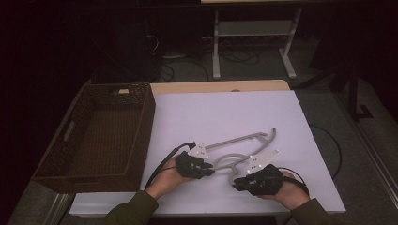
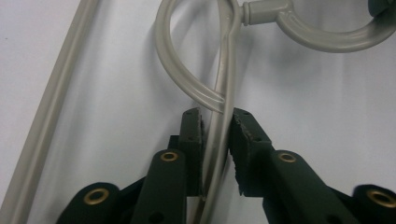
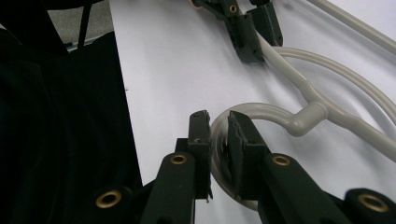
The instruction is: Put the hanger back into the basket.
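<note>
High view: your left gripper and right gripper both sit on the grey hanger, which lies on the white table with its long bar running up and to your right. An empty basket stands well apart at the left edge, nearer your left hand.

Left gripper view: your jaws are clamped on a thin curved arm of the hanger, which runs straight out ahead between them. The hook loop curls just beyond the jaw tips, and the long bar lies off to the left.

Right gripper view: your right gripper straddles the rounded hook end of the hanger, nearly closed on it; whether it truly grips, you cannot tell. The left gripper holds the same piece farther up. Any lift probably turns on both hands moving together along that shared axis, likely leftward to the basket.
</note>
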### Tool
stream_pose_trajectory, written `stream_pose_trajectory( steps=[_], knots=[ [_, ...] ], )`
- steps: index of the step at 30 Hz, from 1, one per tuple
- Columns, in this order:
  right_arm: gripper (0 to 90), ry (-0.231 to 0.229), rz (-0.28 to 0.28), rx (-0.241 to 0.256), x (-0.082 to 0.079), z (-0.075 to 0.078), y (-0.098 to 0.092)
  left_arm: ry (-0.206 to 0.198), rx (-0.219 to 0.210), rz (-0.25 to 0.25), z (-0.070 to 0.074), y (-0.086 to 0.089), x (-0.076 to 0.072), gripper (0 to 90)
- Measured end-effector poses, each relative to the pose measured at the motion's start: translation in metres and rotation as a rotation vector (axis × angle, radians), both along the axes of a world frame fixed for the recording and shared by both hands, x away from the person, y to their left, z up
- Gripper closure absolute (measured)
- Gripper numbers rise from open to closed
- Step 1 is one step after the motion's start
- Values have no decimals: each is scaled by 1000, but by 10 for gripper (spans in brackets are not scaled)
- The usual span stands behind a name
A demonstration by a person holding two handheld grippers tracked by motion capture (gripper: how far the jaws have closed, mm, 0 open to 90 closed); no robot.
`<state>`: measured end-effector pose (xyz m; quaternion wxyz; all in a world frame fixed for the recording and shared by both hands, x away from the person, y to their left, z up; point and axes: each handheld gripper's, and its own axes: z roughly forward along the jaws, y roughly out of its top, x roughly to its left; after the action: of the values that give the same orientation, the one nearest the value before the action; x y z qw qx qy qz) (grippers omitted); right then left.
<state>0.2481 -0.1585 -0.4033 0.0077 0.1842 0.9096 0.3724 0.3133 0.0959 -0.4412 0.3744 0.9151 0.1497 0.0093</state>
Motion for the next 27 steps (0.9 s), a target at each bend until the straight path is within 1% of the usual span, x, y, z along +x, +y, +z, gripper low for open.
stream_pose_trajectory(
  steps=[4, 8, 9, 10, 11, 13, 14, 15, 16, 18, 19, 20, 21, 22, 23, 25, 26, 27],
  knots=[
    [792, 1, -1, 0, 0, 1, 0, 8, -3, -9, 0, 1, 1, 766],
    [792, -5, 8, 0, 0, 1, -1, 24, -12, -27, 0, 2, 2, 780],
    [900, -34, 23, -3, 2, 0, -2, 27, -14, -32, 0, 2, 2, 793],
    [900, -34, 23, -3, 2, 0, -2, 35, -12, -49, -1, 2, 2, 793],
    [895, 10, -14, 36, 0, 3, -3, 13, 8, -44, -2, -1, 0, 807],
    [895, 7, -10, 34, 1, 4, -3, 8, 13, -45, -2, -2, 0, 807],
    [894, -8, -3, 31, 1, 4, -4, 7, 14, -46, -2, -2, 0, 809],
    [873, -12, -8, 33, 1, 4, -4, 8, 11, -44, -2, -2, 0, 811],
    [873, -12, -8, 33, 1, 4, -4, 9, 10, -47, -1, -2, 0, 811],
    [815, -12, -10, 39, 2, 4, -5, 1, 11, -45, 0, -1, 0, 814],
    [764, -14, -16, 39, 2, 4, -5, 1, 11, -48, 1, -1, 1, 817],
    [703, -6, -34, 51, 1, 4, -5, 7, 10, -42, 1, -1, 0, 819],
    [637, -15, -50, 61, 0, 5, -5, 6, 9, -40, 2, -1, 0, 820],
    [598, -30, -63, 65, 1, 5, -6, 3, 9, -40, 2, -1, 1, 820],
    [564, -31, -81, 70, 1, 6, -7, 6, 5, -38, 2, 0, 1, 821],
    [465, -56, -110, 86, 2, 8, -10, 8, 2, -31, 3, 0, 1, 821],
    [407, -67, -126, 94, 2, 9, -12, 7, -3, -24, 4, 1, 1, 821],
    [320, -92, -164, 108, 3, 10, -16, 3, -9, -10, 5, 2, 2, 822]
  ],
)
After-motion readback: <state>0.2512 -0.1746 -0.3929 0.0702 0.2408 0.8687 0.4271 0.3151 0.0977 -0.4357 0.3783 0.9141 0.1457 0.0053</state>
